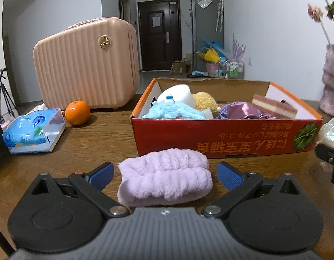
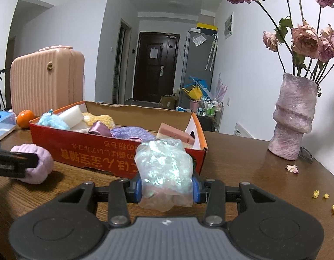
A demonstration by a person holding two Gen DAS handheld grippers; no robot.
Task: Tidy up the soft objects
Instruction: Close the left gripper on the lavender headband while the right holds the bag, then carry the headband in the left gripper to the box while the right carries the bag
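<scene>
A lilac fluffy cloth roll (image 1: 164,176) lies on the wooden table between the open fingers of my left gripper (image 1: 165,174), not clamped; it also shows in the right wrist view (image 2: 40,165). My right gripper (image 2: 167,187) is shut on an iridescent plastic bag (image 2: 164,169), held just in front of the red cardboard box (image 2: 114,151). The box (image 1: 227,136) holds a blue fluffy item (image 1: 173,111), white sponge (image 1: 180,94), yellow plush (image 1: 204,101), purple satin cloth (image 1: 240,110) and pink sponge (image 1: 273,105).
A pink suitcase (image 1: 86,69), an orange (image 1: 77,112) and a blue tissue pack (image 1: 33,133) stand at the left. A pink vase (image 2: 293,117) with dried roses stands at the right; petals and yellow crumbs (image 2: 325,199) lie near it.
</scene>
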